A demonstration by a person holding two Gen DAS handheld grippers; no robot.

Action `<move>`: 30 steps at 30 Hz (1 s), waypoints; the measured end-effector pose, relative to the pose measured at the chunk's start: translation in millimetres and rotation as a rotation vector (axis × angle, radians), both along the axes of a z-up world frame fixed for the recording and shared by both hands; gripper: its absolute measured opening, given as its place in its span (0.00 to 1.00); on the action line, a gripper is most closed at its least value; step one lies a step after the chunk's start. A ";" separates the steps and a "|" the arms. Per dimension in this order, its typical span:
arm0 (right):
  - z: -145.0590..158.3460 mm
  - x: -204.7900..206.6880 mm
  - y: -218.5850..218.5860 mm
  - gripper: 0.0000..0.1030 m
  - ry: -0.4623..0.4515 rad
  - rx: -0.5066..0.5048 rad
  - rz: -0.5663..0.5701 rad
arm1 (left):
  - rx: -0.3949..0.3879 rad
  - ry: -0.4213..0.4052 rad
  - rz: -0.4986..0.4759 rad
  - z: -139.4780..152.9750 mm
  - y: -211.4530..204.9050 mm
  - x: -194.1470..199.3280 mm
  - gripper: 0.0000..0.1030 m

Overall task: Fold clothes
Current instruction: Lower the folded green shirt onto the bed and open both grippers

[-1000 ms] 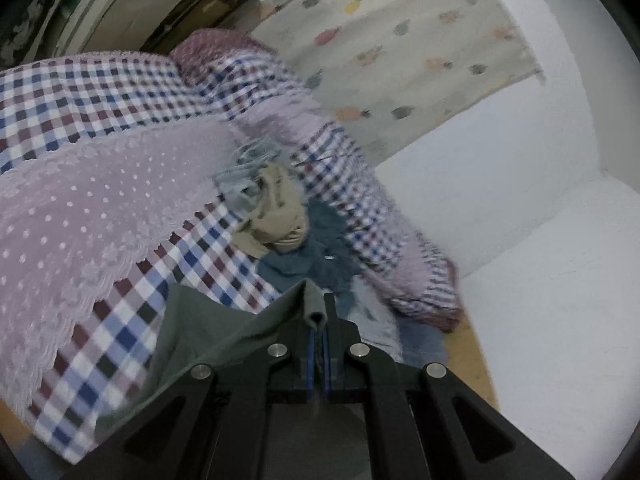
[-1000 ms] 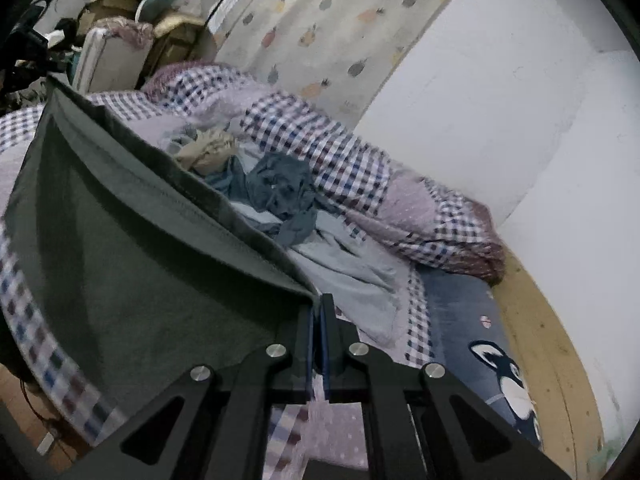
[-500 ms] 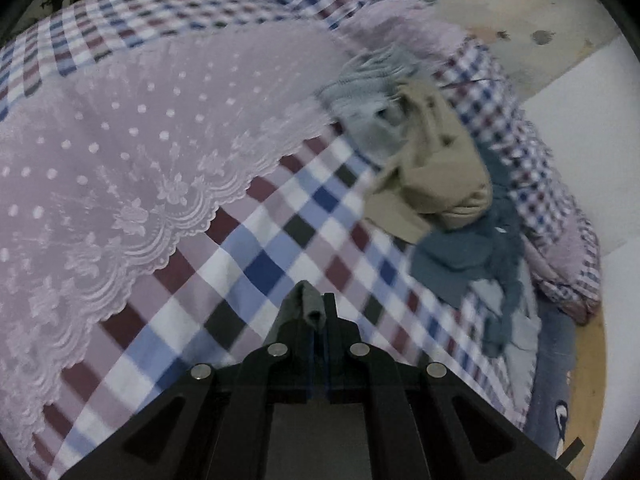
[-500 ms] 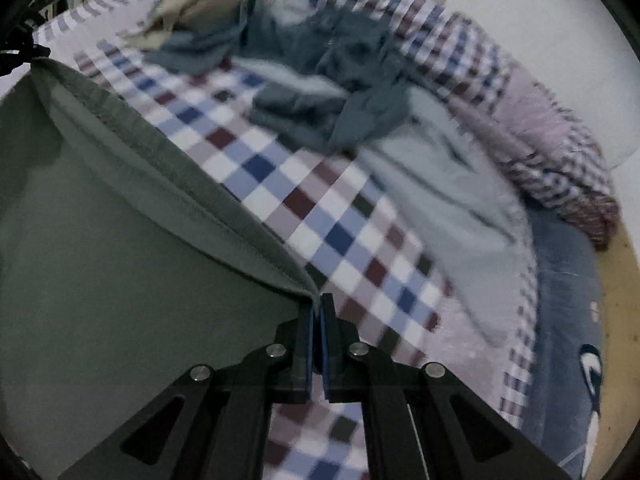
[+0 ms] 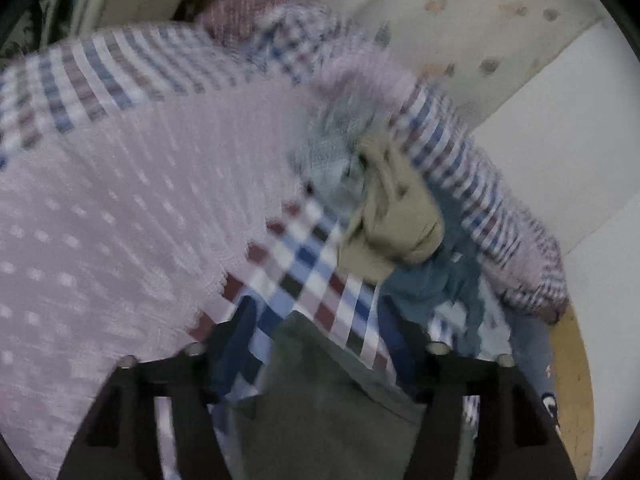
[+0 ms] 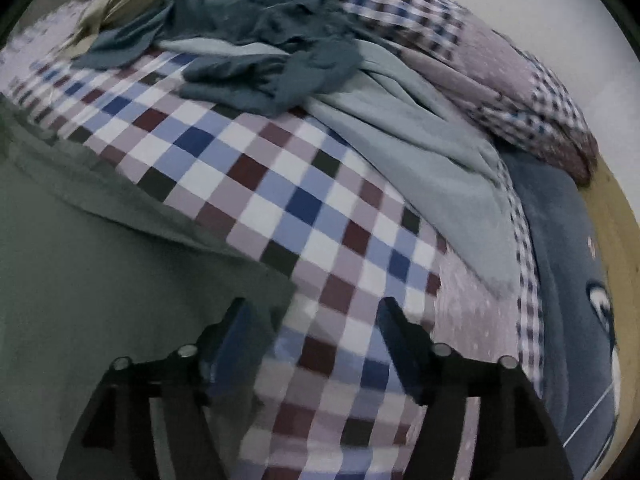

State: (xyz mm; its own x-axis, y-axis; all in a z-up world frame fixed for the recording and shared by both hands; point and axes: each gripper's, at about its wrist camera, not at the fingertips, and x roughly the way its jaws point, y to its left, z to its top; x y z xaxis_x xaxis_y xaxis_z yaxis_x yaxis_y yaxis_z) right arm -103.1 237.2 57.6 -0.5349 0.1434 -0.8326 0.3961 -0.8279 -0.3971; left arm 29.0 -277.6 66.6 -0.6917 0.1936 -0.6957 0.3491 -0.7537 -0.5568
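Olive-green garment (image 6: 100,280) lies flat on the checked bedspread (image 6: 288,200), near the heaped clothes (image 6: 260,40); your left gripper (image 5: 316,344) and right gripper (image 6: 312,340) hold fingers wide, empty. Soft, limp cloth: pinch its hemmed edge.

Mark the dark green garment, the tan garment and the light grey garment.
dark green garment (image 6: 100,280), right wrist view, its flat middle.
tan garment (image 5: 394,216), left wrist view, its bunched centre.
light grey garment (image 6: 432,160), right wrist view, its spread middle.
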 end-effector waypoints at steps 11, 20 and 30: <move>65.0 70.3 -26.6 0.70 0.004 -0.478 -0.079 | -0.189 0.025 -0.123 -17.0 30.1 121.8 0.71; 22.8 71.3 -131.1 0.52 -0.100 -0.544 0.035 | -0.200 -0.043 -0.159 -44.8 36.5 142.1 0.11; -14.9 10.9 -198.8 0.33 -0.068 -0.406 0.003 | -0.215 -0.063 -0.168 -50.1 33.3 142.9 0.02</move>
